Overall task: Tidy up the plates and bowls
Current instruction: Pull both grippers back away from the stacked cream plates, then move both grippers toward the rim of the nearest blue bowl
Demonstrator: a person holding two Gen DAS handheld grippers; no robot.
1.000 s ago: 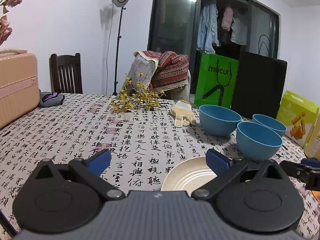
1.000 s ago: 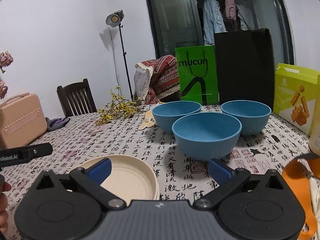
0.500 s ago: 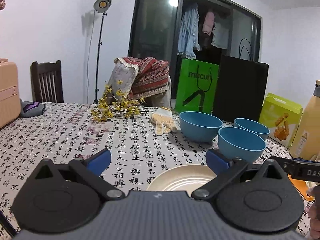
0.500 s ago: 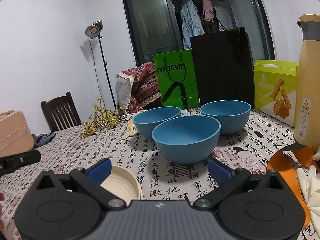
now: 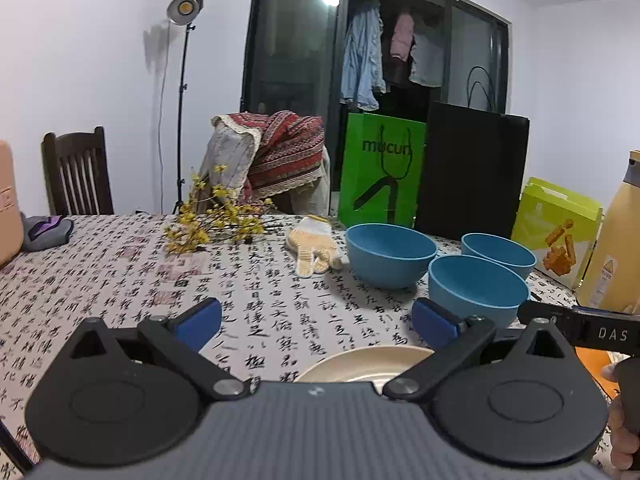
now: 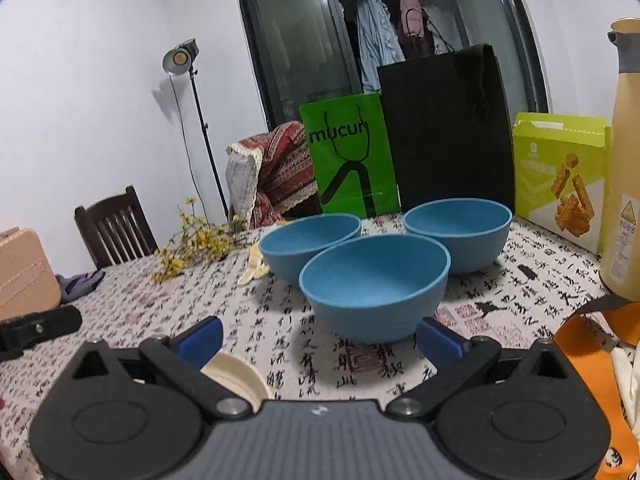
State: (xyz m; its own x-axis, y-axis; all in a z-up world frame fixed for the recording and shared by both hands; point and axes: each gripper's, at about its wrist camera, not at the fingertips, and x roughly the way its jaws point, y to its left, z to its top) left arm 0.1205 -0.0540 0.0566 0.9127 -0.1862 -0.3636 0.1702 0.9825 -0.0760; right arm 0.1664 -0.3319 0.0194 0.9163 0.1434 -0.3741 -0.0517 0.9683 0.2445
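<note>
Claws both stand wide open and hold nothing: the left claw (image 5: 316, 320) hovers over the bench (image 5: 120, 272), the right claw (image 6: 318, 338) just short of the nearest blue bowl (image 6: 374, 284). Since a second ago the right claw has drawn closer to that bowl, and the cream plate (image 6: 236, 372) has slid to its lower left. Two more blue bowls (image 6: 312, 240) sit behind, toward the far edge. The plate lies low under the left claw's right finger.
</note>
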